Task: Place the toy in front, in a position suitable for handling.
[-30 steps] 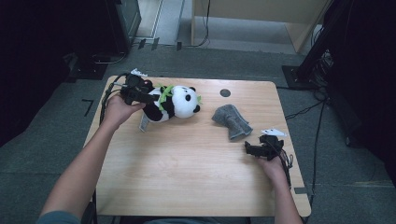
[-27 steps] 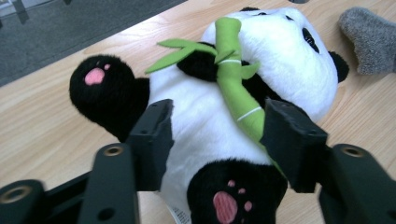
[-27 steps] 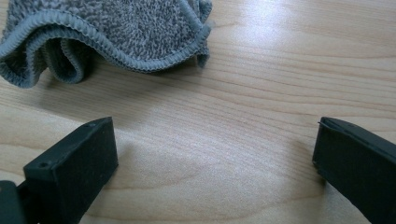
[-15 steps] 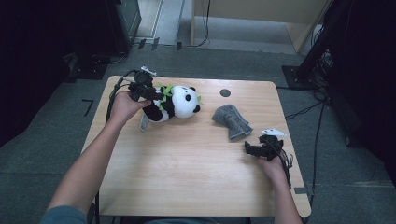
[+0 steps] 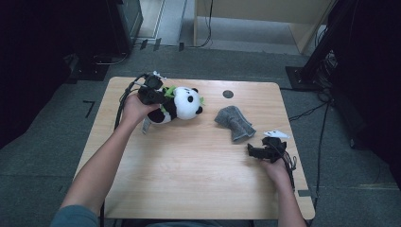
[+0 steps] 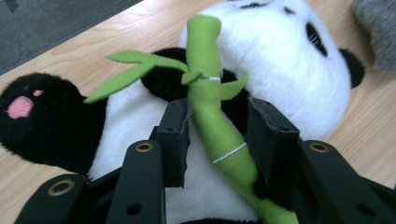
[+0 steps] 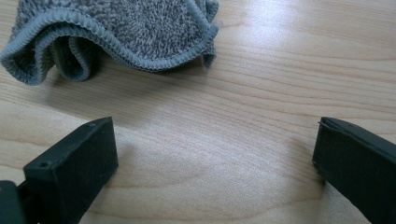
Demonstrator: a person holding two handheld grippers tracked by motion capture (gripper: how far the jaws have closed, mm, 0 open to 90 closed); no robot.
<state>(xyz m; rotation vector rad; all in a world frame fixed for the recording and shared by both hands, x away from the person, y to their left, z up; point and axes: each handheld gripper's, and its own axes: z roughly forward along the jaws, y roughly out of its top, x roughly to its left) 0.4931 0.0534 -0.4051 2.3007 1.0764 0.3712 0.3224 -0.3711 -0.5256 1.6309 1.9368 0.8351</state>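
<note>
Where black jaws pinch, plush panda's (image 6: 280,56) soft felt bamboo (image 6: 212,112)

1. a lab or test room set up for recording, not a home.
2. one bare wooden table (image 5: 189,179) stands alone on grey carpet floor (image 5: 42,156).
3. black equipment stands (image 5: 326,47) and loose cables (image 5: 307,112) sit beyond the table's far corners.
4. tape marks (image 5: 89,107) are stuck on the floor off its left edge.
</note>
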